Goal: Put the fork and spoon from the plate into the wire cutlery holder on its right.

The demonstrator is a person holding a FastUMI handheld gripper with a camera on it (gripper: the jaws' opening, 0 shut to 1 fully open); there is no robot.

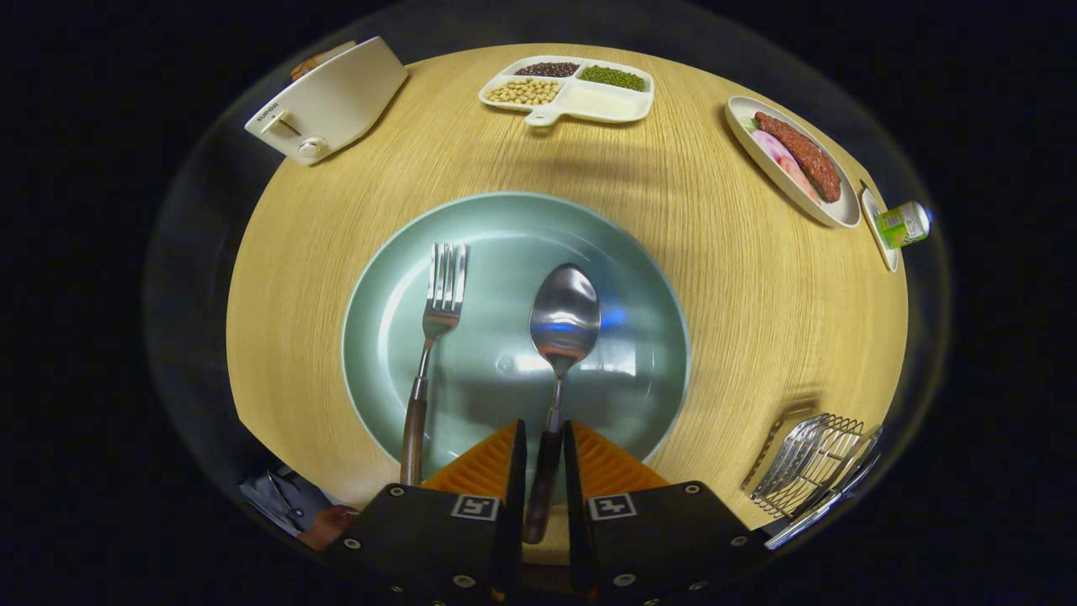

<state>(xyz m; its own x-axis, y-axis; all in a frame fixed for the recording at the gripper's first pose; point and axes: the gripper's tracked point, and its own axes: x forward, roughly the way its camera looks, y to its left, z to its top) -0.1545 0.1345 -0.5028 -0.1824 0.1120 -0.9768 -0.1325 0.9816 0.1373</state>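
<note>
On the plate (383,337): fork (433,328) and spoon (562,324), shiny steel, dark wooden handles.
Gripper (544,459): fingers close around the spoon's handle; whether they press it, I cannot tell.

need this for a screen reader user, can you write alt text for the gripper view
The tongs sit around the handle of a spoon lying on a green plate, with a fork beside it on the plate. A wire cutlery holder stands on the wooden table to the plate's right.
</note>
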